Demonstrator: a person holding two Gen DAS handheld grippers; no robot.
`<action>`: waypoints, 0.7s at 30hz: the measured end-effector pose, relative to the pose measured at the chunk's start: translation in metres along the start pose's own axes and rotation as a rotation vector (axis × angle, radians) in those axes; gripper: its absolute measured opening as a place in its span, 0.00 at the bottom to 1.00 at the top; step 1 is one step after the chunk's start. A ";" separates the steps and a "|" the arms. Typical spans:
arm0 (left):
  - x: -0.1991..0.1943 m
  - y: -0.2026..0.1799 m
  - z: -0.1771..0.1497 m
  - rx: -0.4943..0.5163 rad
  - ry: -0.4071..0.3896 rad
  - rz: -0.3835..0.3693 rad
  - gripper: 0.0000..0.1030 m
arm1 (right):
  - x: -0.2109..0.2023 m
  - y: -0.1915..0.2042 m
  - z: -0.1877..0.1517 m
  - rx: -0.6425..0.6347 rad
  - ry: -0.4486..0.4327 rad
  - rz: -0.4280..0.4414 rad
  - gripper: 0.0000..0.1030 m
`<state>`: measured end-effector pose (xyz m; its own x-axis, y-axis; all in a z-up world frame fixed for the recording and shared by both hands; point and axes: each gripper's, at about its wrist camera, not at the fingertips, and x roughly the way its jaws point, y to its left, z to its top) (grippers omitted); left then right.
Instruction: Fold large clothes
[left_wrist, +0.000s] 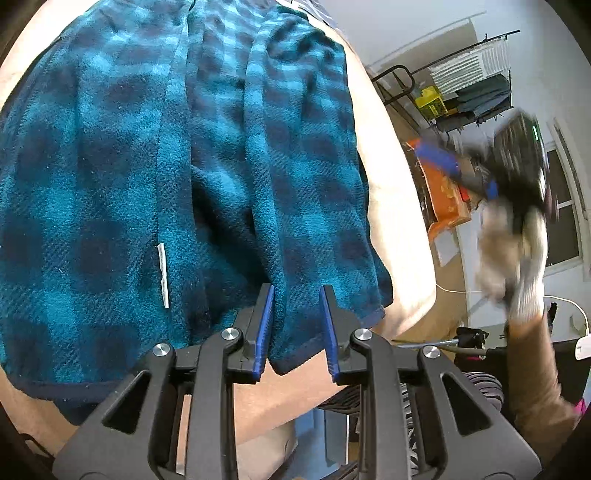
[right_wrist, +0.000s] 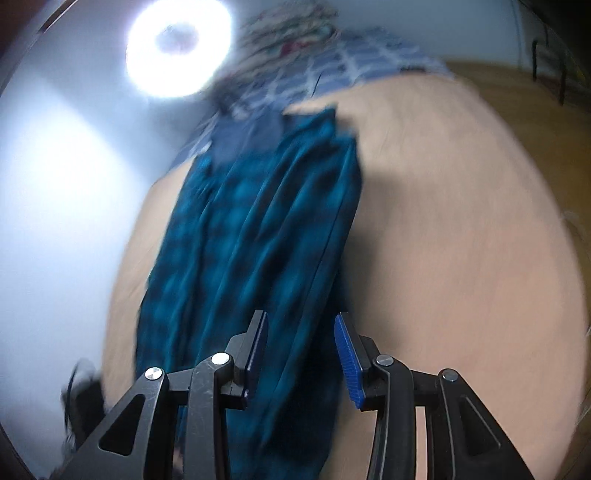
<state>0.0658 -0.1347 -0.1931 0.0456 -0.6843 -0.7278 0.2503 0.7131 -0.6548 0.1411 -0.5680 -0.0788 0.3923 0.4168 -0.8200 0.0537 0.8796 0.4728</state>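
Observation:
A teal and navy checked fleece garment (left_wrist: 177, 155) lies in long folds on the tan table (left_wrist: 391, 206). My left gripper (left_wrist: 297, 317) sits low at its near hem with the jaws apart. A folded hem corner lies between the blue pads (left_wrist: 264, 325), and I see no pinch on it. A white label (left_wrist: 162, 273) shows on the cloth at the left. In the right wrist view, which is blurred, my right gripper (right_wrist: 301, 321) hovers open above the same garment (right_wrist: 258, 221) near its long right edge. The left wrist view shows a gloved hand (left_wrist: 517, 266) holding that gripper off the table's right side with nothing in it.
More clothes, one a blue grid pattern (right_wrist: 351, 62), are heaped at the table's far end. A ring light (right_wrist: 177, 48) glares beyond it. Off the table's right edge stand a clothes rack (left_wrist: 472, 81) and an orange item (left_wrist: 443, 195). Bare tabletop (right_wrist: 461, 221) lies right of the garment.

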 end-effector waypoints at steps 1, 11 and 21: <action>0.002 0.002 0.000 -0.014 0.006 -0.012 0.22 | 0.003 0.000 -0.015 0.011 0.025 0.028 0.40; 0.018 -0.003 -0.003 0.021 0.029 0.035 0.04 | 0.063 -0.007 -0.124 0.148 0.194 0.197 0.46; -0.002 -0.026 -0.006 0.062 -0.026 -0.027 0.00 | 0.027 0.003 -0.121 0.092 0.094 0.207 0.03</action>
<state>0.0533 -0.1511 -0.1761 0.0633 -0.7076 -0.7038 0.3112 0.6841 -0.6597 0.0414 -0.5261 -0.1388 0.3163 0.6094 -0.7271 0.0660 0.7504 0.6576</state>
